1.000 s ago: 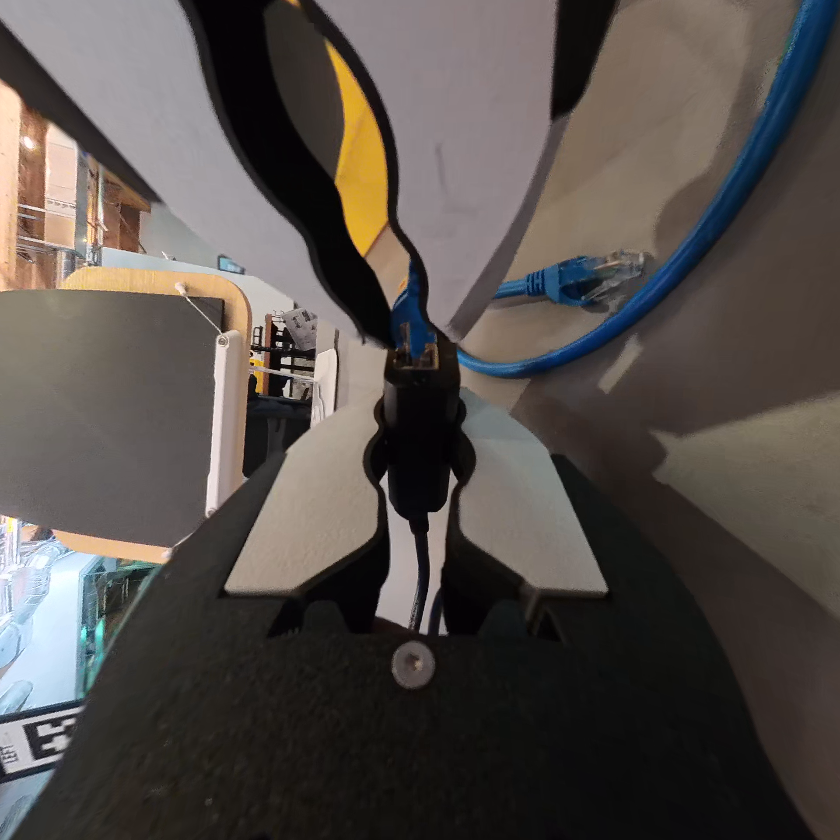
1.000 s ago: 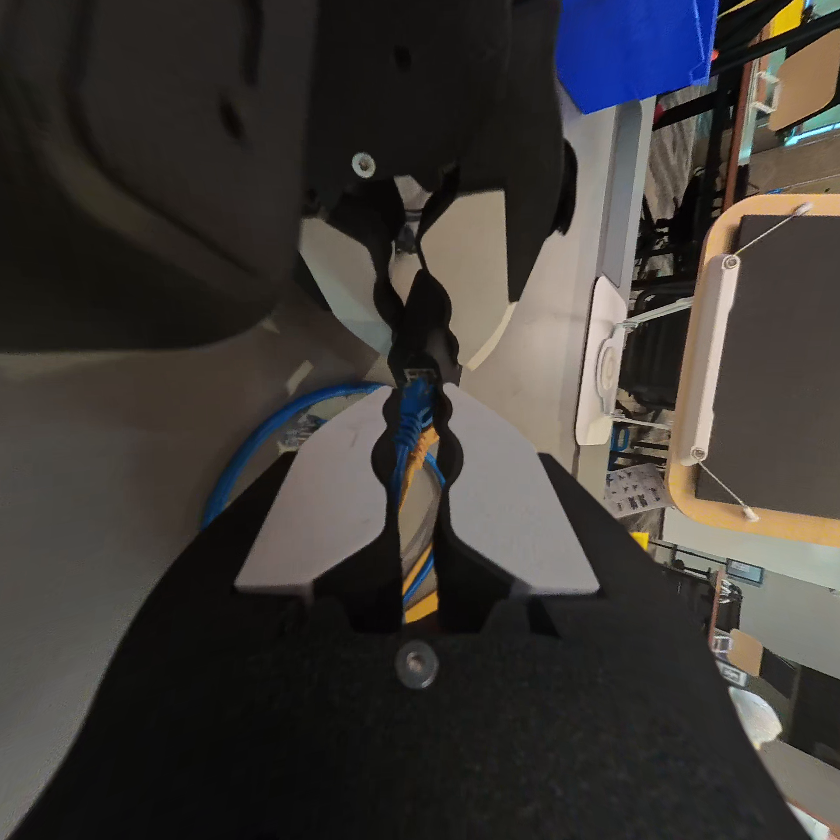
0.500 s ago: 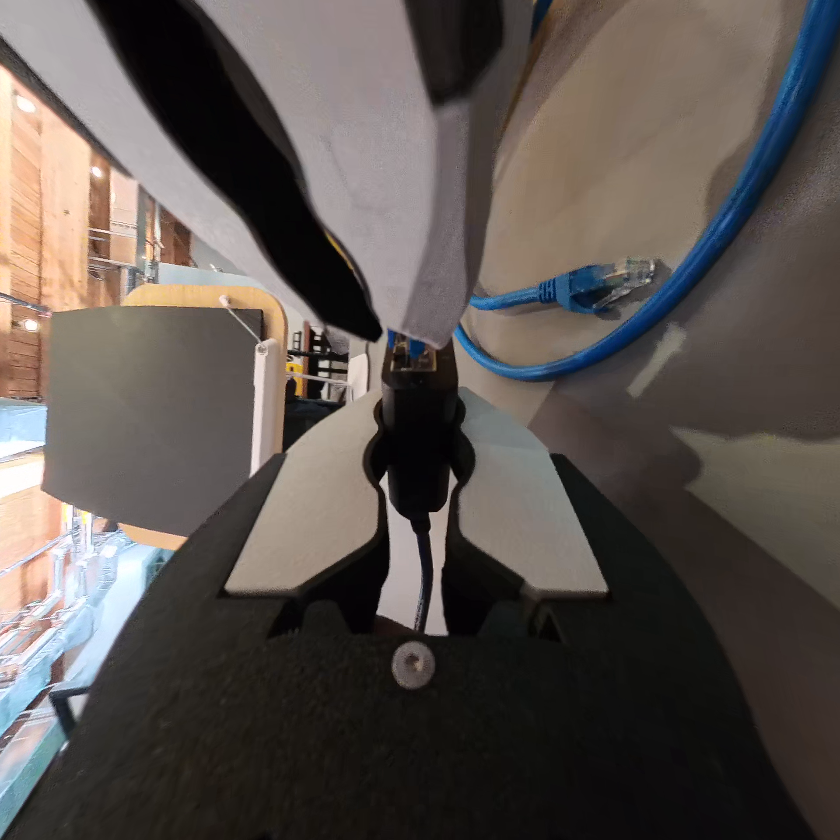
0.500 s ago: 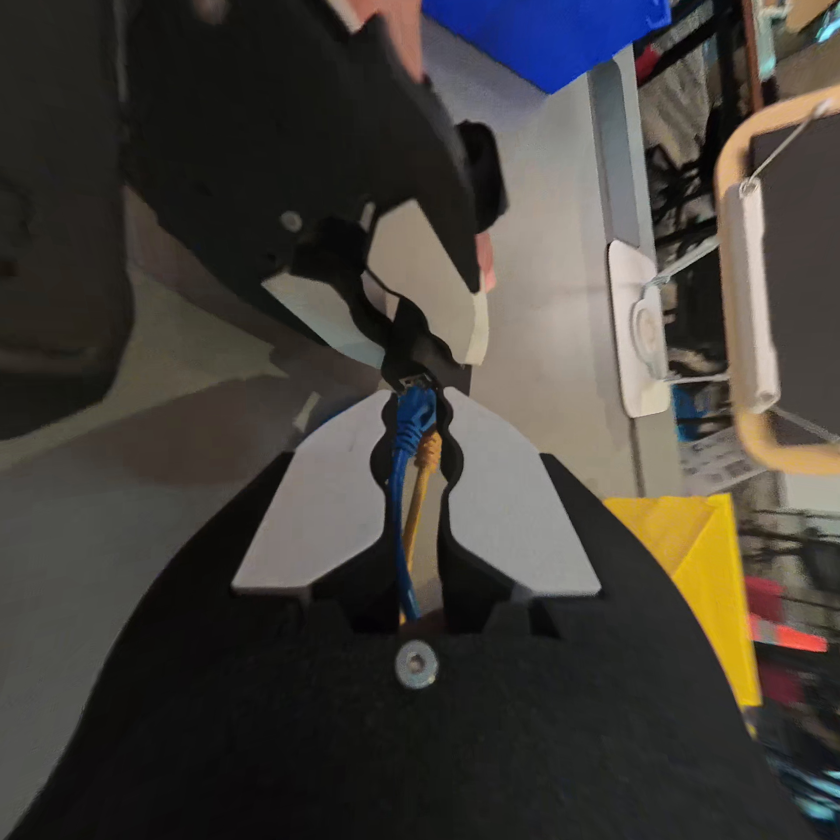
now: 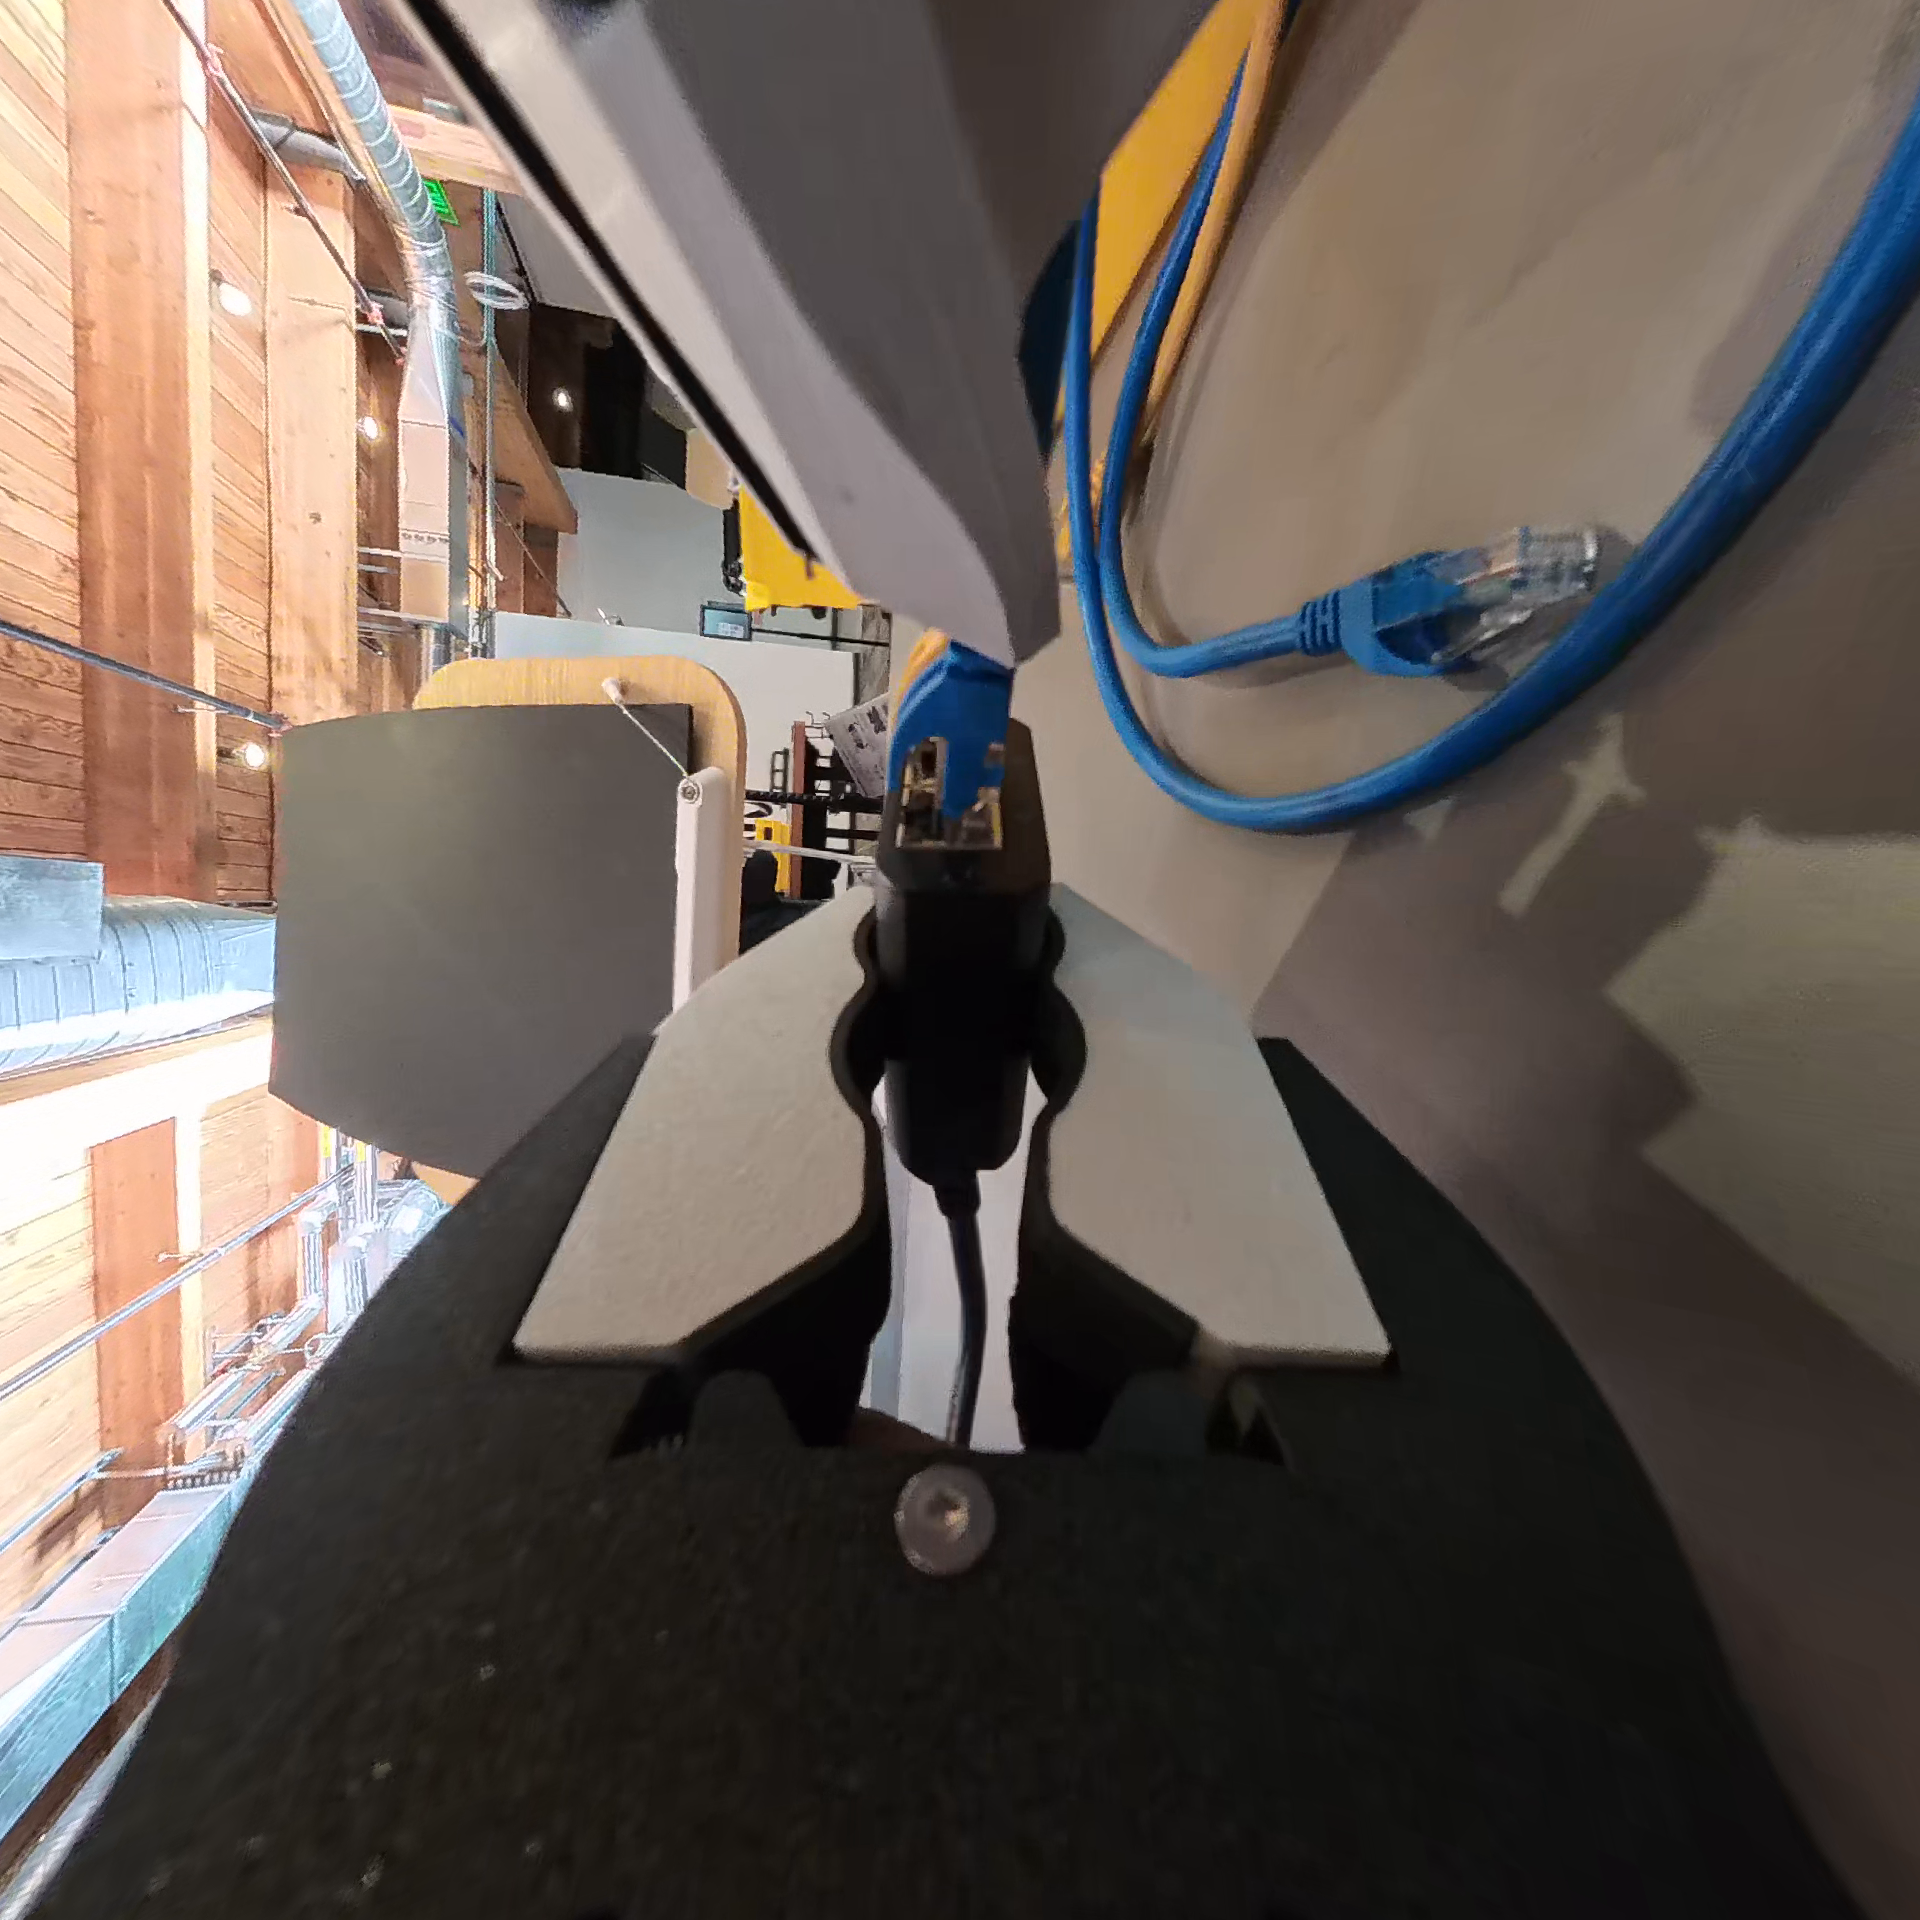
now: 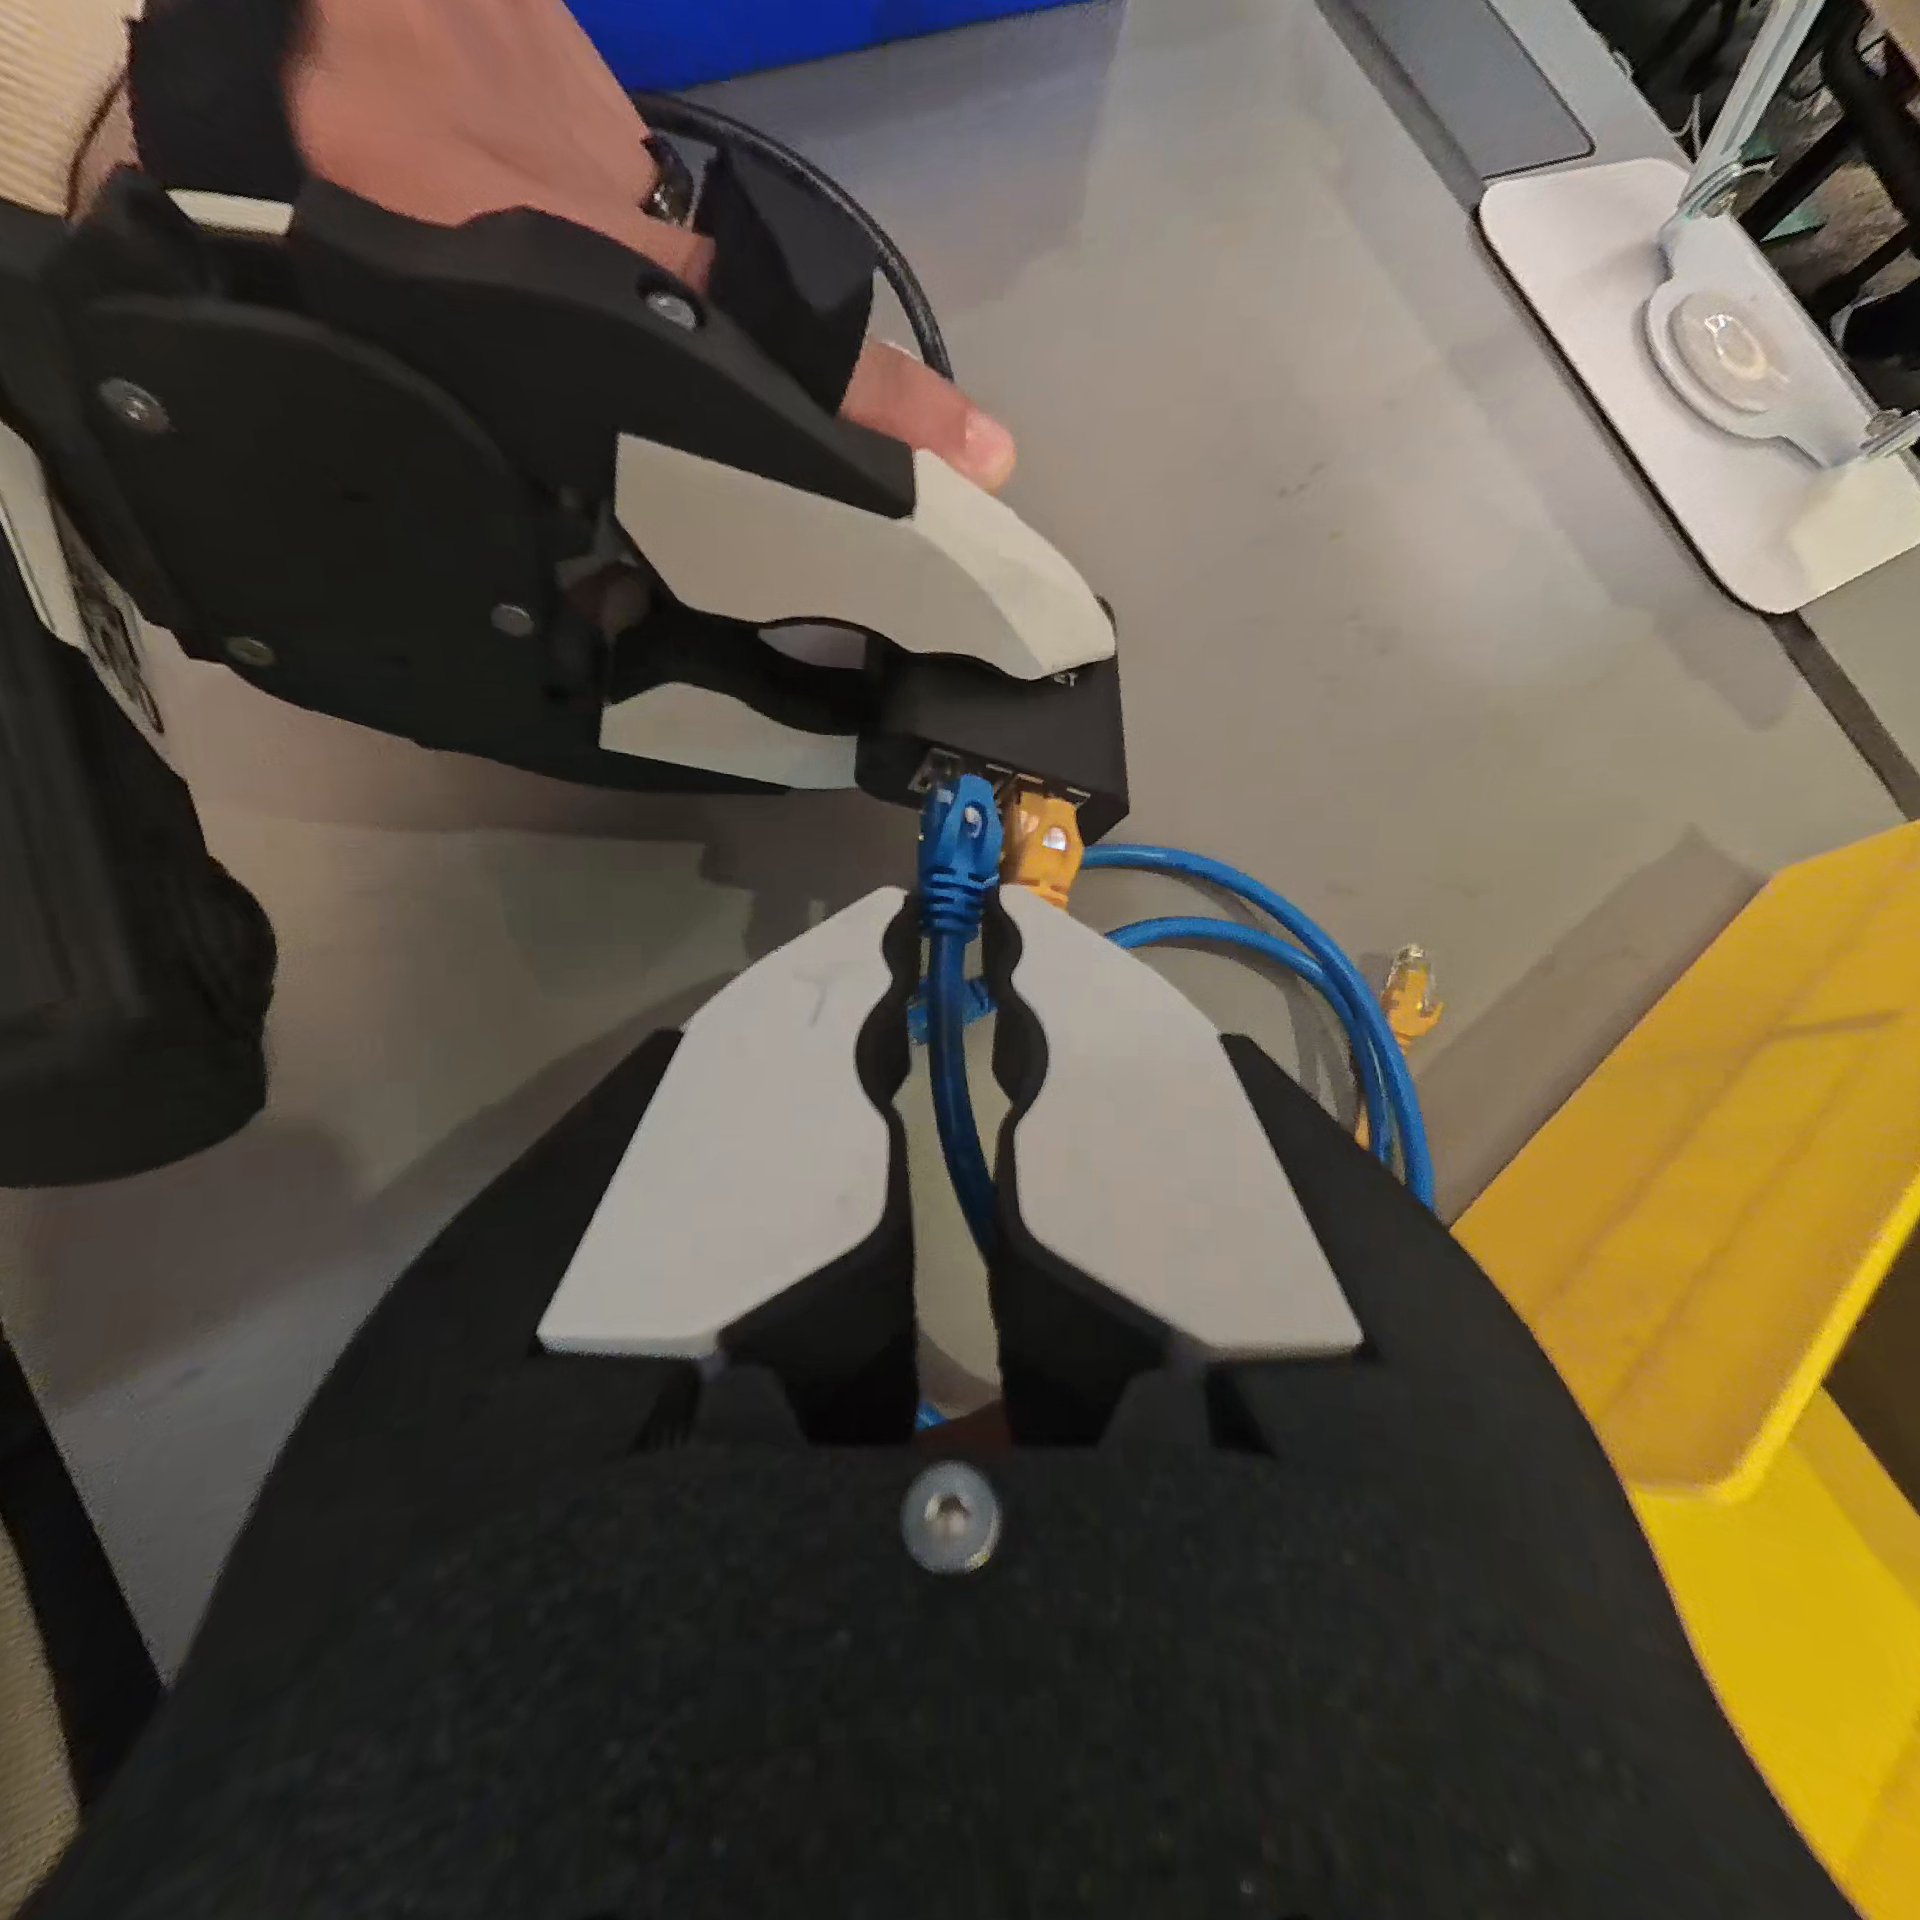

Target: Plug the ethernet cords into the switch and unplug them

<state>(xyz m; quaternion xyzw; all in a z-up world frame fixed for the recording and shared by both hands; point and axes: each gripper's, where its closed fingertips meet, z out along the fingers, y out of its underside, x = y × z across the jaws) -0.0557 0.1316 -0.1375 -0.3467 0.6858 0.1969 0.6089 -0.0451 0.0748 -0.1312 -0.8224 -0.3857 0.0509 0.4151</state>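
Observation:
My left gripper (image 5: 961, 925) is shut on the black switch (image 5: 961, 997) and holds it above the table. In the right wrist view the left gripper (image 6: 966, 707) clamps the switch (image 6: 1039, 717) from the left. My right gripper (image 6: 954, 909) is shut on the blue ethernet cord (image 6: 951, 1091) just behind its plug (image 6: 961, 831). The plug's tip sits at a port on the switch; I cannot tell how deep. An orange plug (image 6: 1044, 836) is in the port beside it. The blue plug (image 5: 951, 717) also shows in the left wrist view, under a right gripper finger (image 5: 883, 364).
A loose blue plug (image 5: 1455, 613) and a loop of blue cord (image 5: 1558, 675) lie on the grey table (image 6: 1299, 364). A loose orange plug (image 6: 1411, 997) lies near a yellow bin (image 6: 1683, 1195). A white stand base (image 6: 1714, 395) stands at the back right, a blue bin (image 6: 779, 42) at the far edge. One gripper's finger ends stand about 6 cm off the other's.
Both grippers have turned together, so the right wrist view now looks down on the table and the switch's port face. The blue plug has stayed at the switch. Both grips are unchanged.

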